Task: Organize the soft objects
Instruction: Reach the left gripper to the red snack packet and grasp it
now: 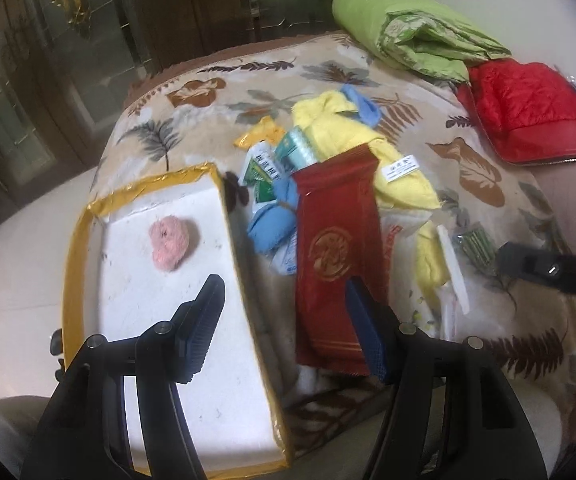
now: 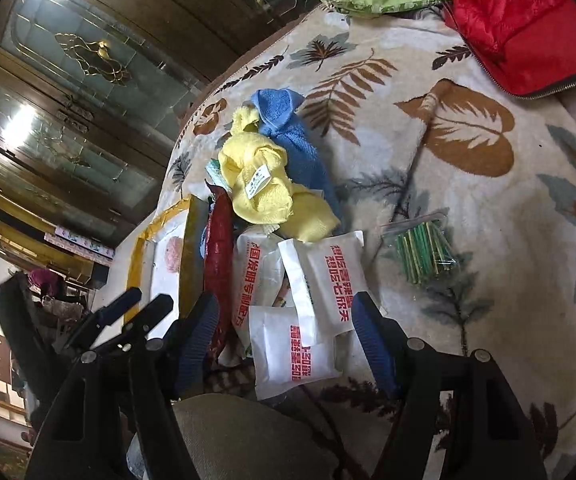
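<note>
A white foam box edged with yellow tape holds a pink knitted ball. My left gripper is open, with one finger over the box and the other over a dark red packet. Beyond the packet lie a yellow towel and a blue cloth. My right gripper is open above white sachets with red print, and nothing is pinched. In the right wrist view the yellow towel lies against a blue towel, with the red packet to their left.
Everything lies on a leaf-patterned blanket. A folded green quilt and a red padded jacket sit at the far right. A clear bag of green sticks lies right of the sachets. Glass-fronted wooden doors stand behind.
</note>
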